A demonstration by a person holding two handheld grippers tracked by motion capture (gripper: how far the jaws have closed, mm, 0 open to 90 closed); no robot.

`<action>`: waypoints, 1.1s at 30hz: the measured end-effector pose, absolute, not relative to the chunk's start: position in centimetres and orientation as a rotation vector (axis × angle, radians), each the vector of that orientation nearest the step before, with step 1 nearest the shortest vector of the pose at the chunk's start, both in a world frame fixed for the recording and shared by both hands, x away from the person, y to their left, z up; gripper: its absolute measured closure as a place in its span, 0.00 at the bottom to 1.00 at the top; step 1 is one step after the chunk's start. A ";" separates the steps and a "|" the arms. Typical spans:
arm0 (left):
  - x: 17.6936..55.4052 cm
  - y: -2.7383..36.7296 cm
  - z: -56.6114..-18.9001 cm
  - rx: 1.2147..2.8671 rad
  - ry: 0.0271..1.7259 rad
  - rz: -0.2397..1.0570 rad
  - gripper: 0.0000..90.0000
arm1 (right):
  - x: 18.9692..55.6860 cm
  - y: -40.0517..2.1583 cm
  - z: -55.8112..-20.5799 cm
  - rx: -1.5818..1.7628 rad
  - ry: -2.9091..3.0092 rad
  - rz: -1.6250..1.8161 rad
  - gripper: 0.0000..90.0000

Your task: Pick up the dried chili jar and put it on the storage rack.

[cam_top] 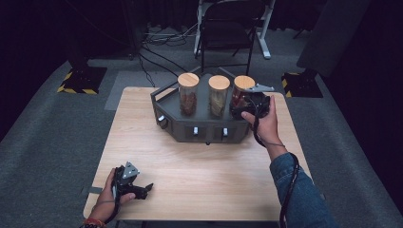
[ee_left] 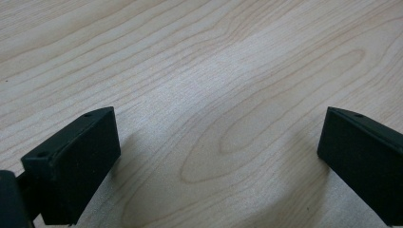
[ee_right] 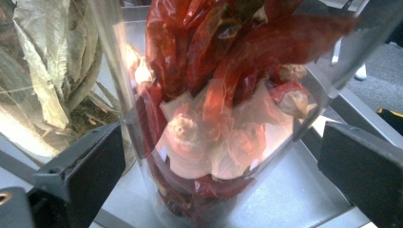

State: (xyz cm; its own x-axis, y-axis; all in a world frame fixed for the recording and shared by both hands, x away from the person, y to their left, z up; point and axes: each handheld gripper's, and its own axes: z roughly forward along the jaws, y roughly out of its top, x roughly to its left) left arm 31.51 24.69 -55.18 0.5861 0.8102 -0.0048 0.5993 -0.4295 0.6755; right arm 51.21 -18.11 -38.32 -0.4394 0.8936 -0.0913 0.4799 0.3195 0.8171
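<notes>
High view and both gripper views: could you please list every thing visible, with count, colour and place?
Table: one, light wood, centre of the high view.
Tray: one, dark grey, far half of the table.
Jars: three, clear glass with wooden lids, in a row in the tray; chilli jar at right, leaf jar in the middle, brown-filled jar at left.
Chair: one, black, behind the table.
Left gripper: black, open, near left corner of the table.
Right gripper: black, open, jaws either side of the chilli jar, not pressing it.

both claws (cam_top: 148, 188) (cam_top: 240, 108) open, hands apart.
</notes>
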 end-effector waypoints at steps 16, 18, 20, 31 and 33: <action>31.5 24.7 -55.2 2.176 1.114 0.428 0.00 | 50.1 -18.3 -36.9 1.097 2.047 0.932 0.02; 31.5 24.7 -55.2 2.176 1.114 0.428 0.00 | 49.9 -18.6 -36.7 1.079 2.047 0.923 0.02; 31.5 24.7 -55.2 2.176 1.114 0.427 0.00 | 49.7 -18.7 -36.5 1.058 2.047 0.909 0.02; 31.5 24.7 -55.2 2.177 1.114 0.428 0.00 | 47.7 -19.6 -35.7 0.950 2.030 0.879 0.02; 31.5 24.7 -55.2 2.177 1.114 0.428 0.00 | 47.2 -19.7 -35.6 0.930 2.029 0.882 0.02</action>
